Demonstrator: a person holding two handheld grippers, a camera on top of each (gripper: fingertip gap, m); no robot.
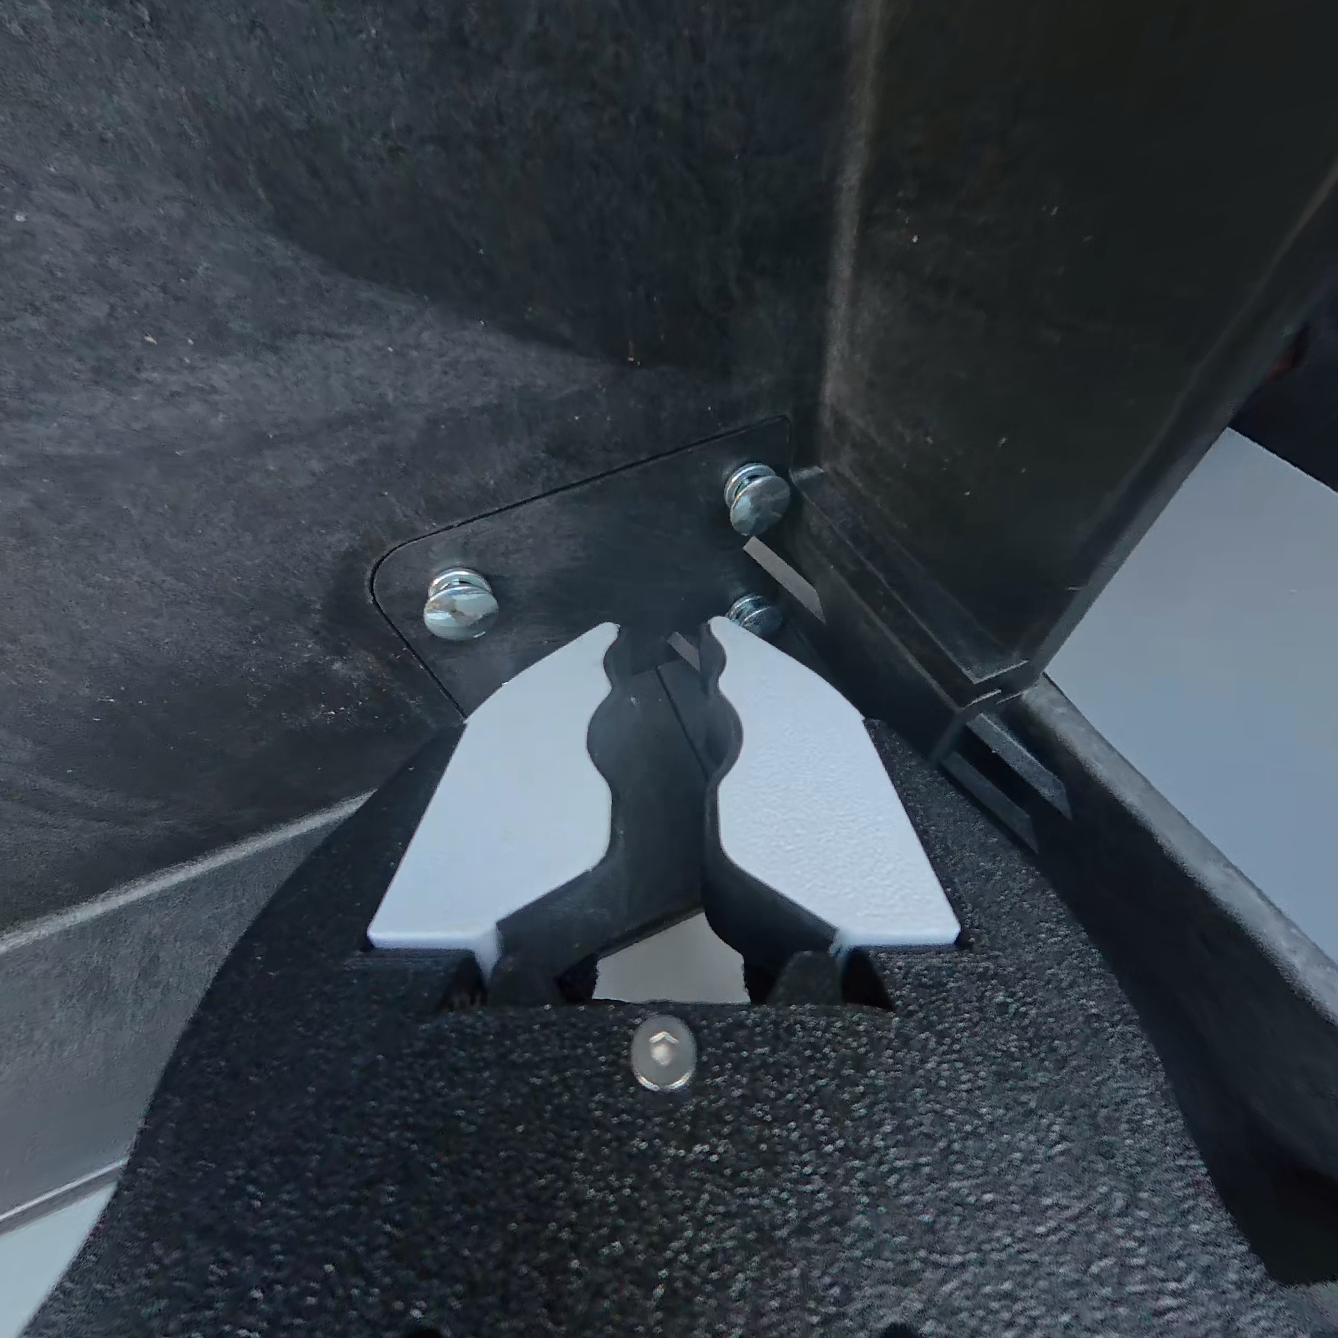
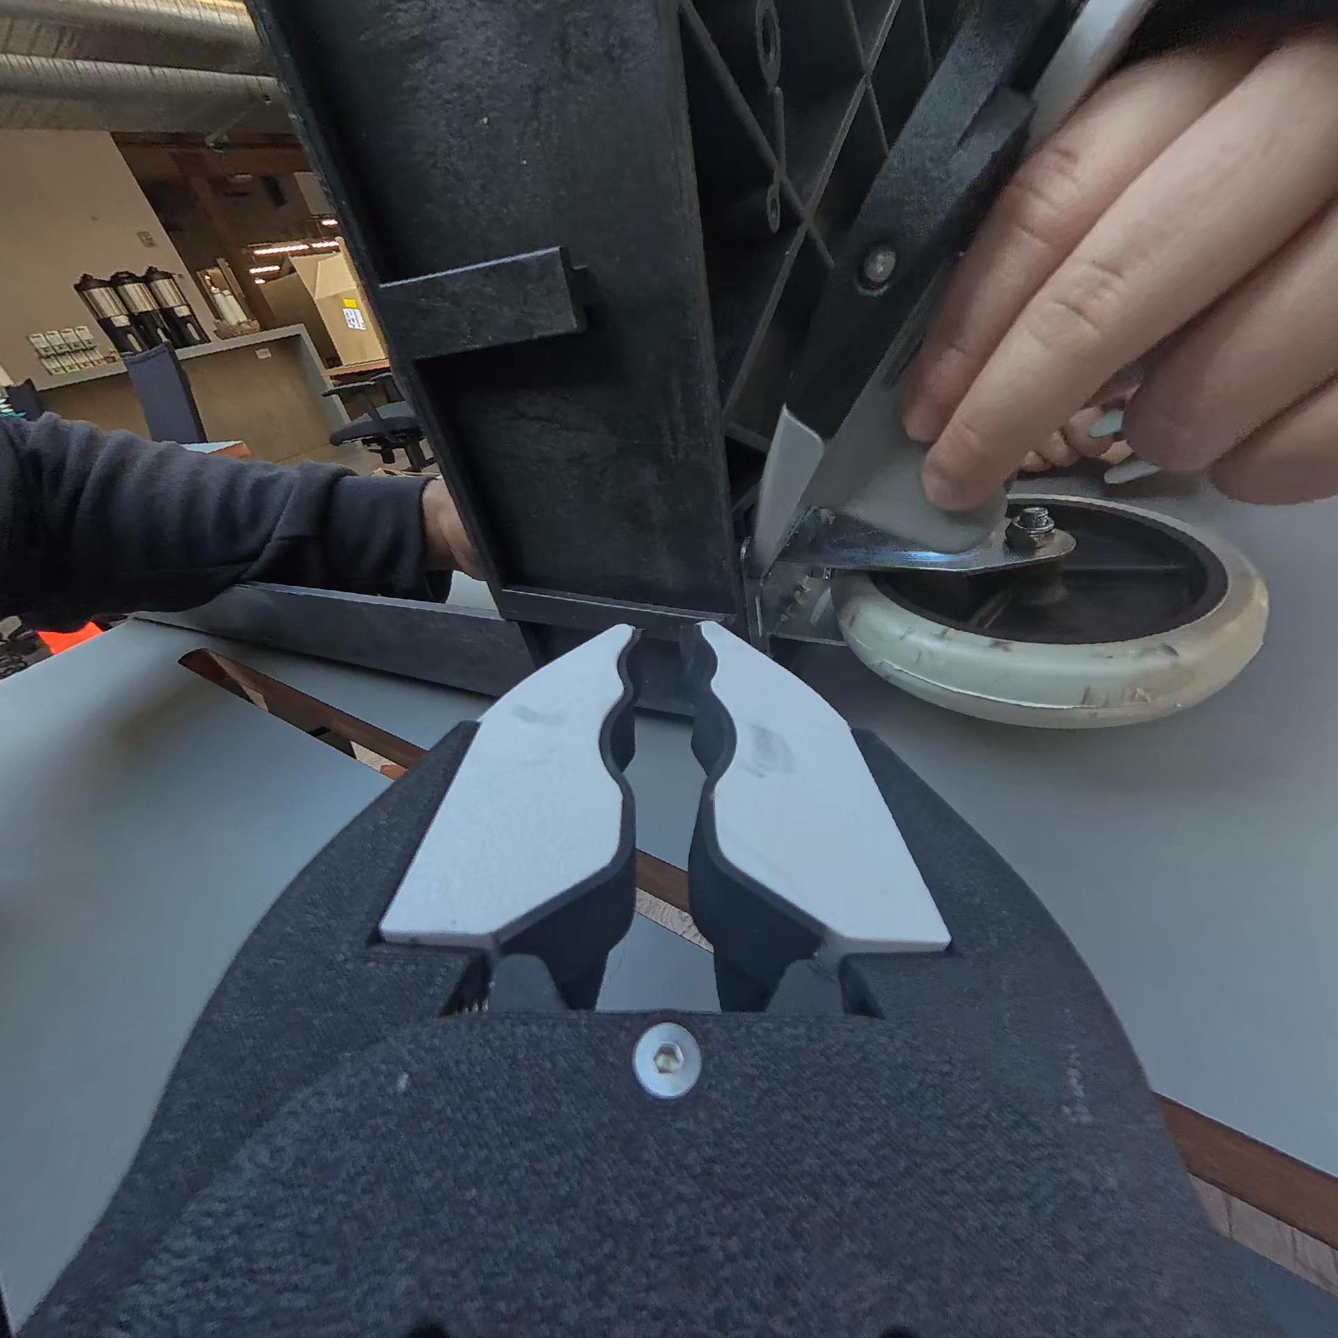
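The left gripper (image 1: 662,637) stands slightly open, holding nothing, its tips right at a black metal plate (image 1: 579,550) with silver screws (image 1: 460,604) on a black cart. The right gripper (image 2: 670,637), also slightly open, has a black edge of the cart (image 2: 579,362) between its tips; whether they press it cannot be told. A hand (image 2: 1129,289) holds a grey caster wheel (image 2: 1050,651) just right, over the grey table (image 2: 1086,869).

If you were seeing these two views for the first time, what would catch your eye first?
In the right wrist view, a bare hand presses on the metal bracket of a grey-rimmed caster wheel lying on the grey table. In the left wrist view, shiny screws stud a black plate.
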